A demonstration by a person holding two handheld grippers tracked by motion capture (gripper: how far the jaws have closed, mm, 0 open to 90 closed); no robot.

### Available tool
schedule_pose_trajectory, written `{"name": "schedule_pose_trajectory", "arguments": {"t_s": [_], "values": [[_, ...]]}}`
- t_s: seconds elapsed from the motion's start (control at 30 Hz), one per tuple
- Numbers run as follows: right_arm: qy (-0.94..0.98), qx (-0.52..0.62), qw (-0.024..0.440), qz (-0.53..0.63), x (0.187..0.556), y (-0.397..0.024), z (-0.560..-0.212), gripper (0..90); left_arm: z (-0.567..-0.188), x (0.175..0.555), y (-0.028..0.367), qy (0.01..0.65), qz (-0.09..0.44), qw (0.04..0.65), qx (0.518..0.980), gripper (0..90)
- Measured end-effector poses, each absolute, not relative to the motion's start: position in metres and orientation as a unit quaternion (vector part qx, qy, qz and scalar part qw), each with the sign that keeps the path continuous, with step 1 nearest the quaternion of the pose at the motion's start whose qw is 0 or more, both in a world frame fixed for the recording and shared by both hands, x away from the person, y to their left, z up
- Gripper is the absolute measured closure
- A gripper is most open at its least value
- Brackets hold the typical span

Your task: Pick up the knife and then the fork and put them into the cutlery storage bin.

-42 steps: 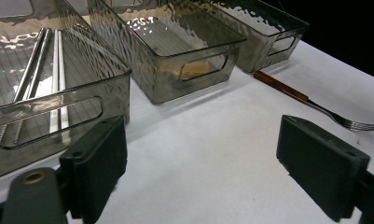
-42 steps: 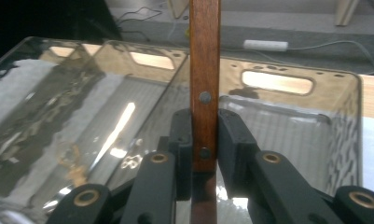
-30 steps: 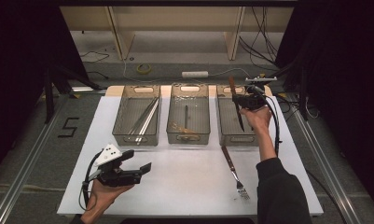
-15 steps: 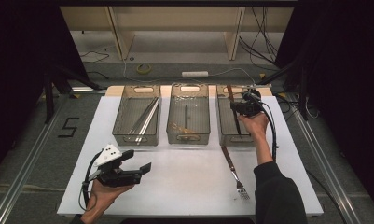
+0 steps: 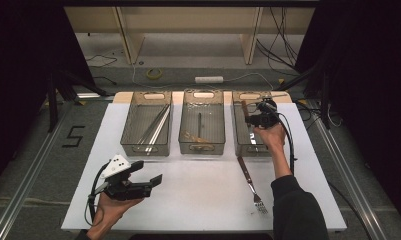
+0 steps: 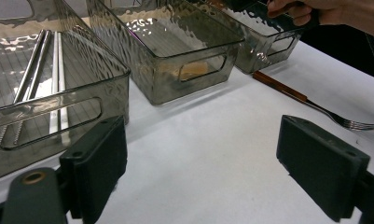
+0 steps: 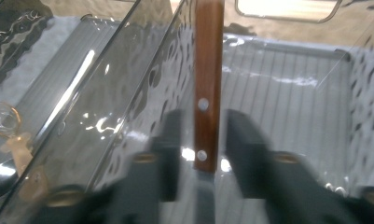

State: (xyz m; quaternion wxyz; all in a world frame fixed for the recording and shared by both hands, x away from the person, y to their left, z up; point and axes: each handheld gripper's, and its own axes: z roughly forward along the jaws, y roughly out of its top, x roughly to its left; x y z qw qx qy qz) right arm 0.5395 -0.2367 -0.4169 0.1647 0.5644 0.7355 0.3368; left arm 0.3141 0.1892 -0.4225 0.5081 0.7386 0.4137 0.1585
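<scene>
Right gripper (image 5: 255, 119), jaws just opening around a wooden-handled knife (image 7: 208, 84), over the right bin (image 5: 240, 142); left gripper (image 6: 217, 172) idles open.

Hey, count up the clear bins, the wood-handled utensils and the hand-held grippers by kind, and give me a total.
Clear bins: 3 (left bin, middle bin, right bin)
Wood-handled utensils: 2 (fork on the table, second utensil in the right bin)
Grippers: 2 (left gripper; right gripper, jaws just been opening around the second utensil)
Total: 7
</scene>
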Motion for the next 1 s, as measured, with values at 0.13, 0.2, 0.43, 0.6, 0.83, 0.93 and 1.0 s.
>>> {"name": "schedule_pose_trajectory", "arguments": {"t_s": [0.13, 0.2, 0.43, 0.6, 0.83, 0.93, 1.0], "values": [[0.733, 0.565, 0.160, 0.344, 0.539, -0.237, -0.414, 51.4, -0.423, 0.314, 0.189, 0.414, 0.159, 0.508, 0.739, 15.7], [0.738, 0.561, 0.154, 0.342, 0.538, -0.236, -0.411, 46.7, -0.423, 0.314, 0.189, 0.414, 0.159, 0.508, 0.739, 15.7], [0.760, 0.535, 0.149, 0.337, 0.527, -0.235, -0.400, 40.1, -0.423, 0.314, 0.189, 0.414, 0.158, 0.508, 0.739, 15.8], [0.786, 0.505, 0.142, 0.328, 0.507, -0.230, -0.385, 36.7, -0.423, 0.314, 0.189, 0.415, 0.159, 0.507, 0.739, 15.7], [0.802, 0.474, 0.137, 0.336, 0.471, -0.226, -0.372, 34.9, -0.423, 0.314, 0.189, 0.415, 0.160, 0.506, 0.739, 15.8], [0.808, 0.464, 0.136, 0.337, 0.456, -0.225, -0.373, 34.2, -0.423, 0.314, 0.189, 0.415, 0.160, 0.506, 0.739, 15.8], [0.810, 0.459, 0.134, 0.340, 0.449, -0.225, -0.374, 34.1, -0.423, 0.314, 0.189, 0.414, 0.161, 0.506, 0.739, 15.7]]}}
